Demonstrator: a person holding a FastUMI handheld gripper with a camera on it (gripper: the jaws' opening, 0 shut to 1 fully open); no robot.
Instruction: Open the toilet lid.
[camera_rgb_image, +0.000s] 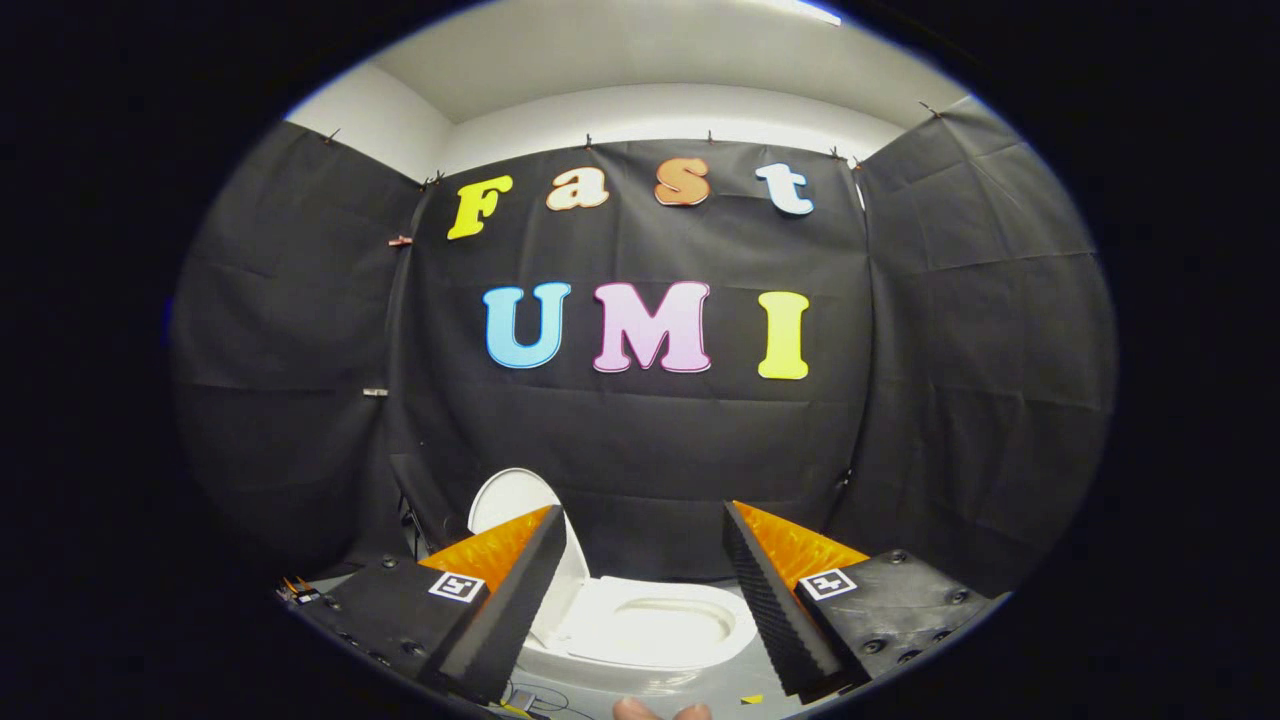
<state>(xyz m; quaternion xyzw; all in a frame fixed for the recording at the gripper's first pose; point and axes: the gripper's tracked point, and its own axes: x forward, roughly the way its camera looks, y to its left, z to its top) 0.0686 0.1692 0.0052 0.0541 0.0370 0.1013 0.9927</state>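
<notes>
Lid (520, 500) raised, standing near upright behind and left of the toilet (650, 630), its white face partly hidden by the left finger (505, 600). Seat down, bowl open to view between and beyond the fingers. Gripper (640, 610) held back from the toilet, jaws spread wide, gripping nothing, neither finger touching the porcelain.

Judged a thin, stiff plastic lid: light, glossy, likely slippery under the ribbed pads, hinged at the rear of the toilet. Best purchase probably the free rim, farthest from the hinge, hooked or pinched rather than squeezed hard. Task looks done or nearly so, since the lid already leans back.

Left of the toilet, a dark stand (415, 510) close beside the lid, leaving little room on that side. Behind, black cloth wall just past the lid's top edge. Right of the toilet, bare floor (740, 690) and open space up to the right finger (775, 600). Fingertips of a hand (660, 711) just beneath the gripper.
</notes>
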